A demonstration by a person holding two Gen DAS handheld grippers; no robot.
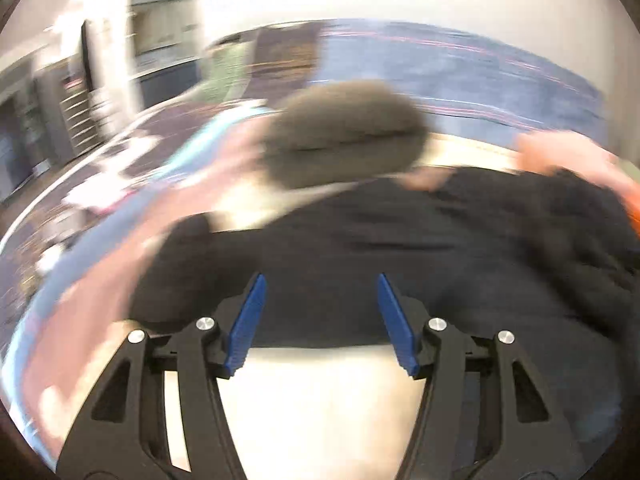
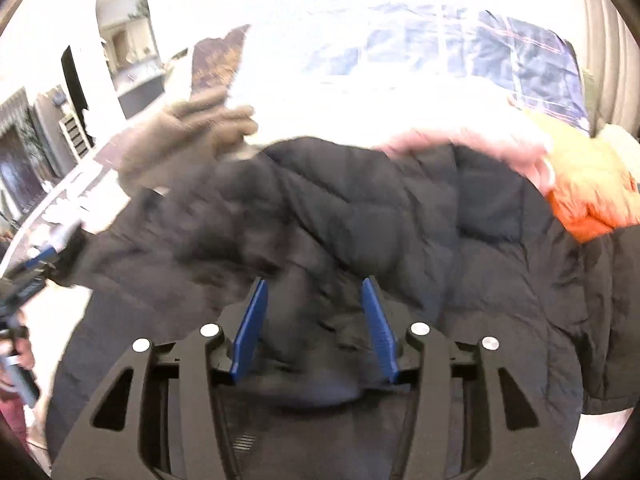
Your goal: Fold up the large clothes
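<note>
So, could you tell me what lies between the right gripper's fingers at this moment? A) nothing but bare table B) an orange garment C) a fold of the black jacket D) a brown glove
C: in the right wrist view the right gripper has its fingers spread, with bunched fabric of the black jacket between them.

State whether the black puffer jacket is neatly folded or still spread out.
Not folded: the black puffer jacket lies rumpled and spread wide across the white surface.
</note>
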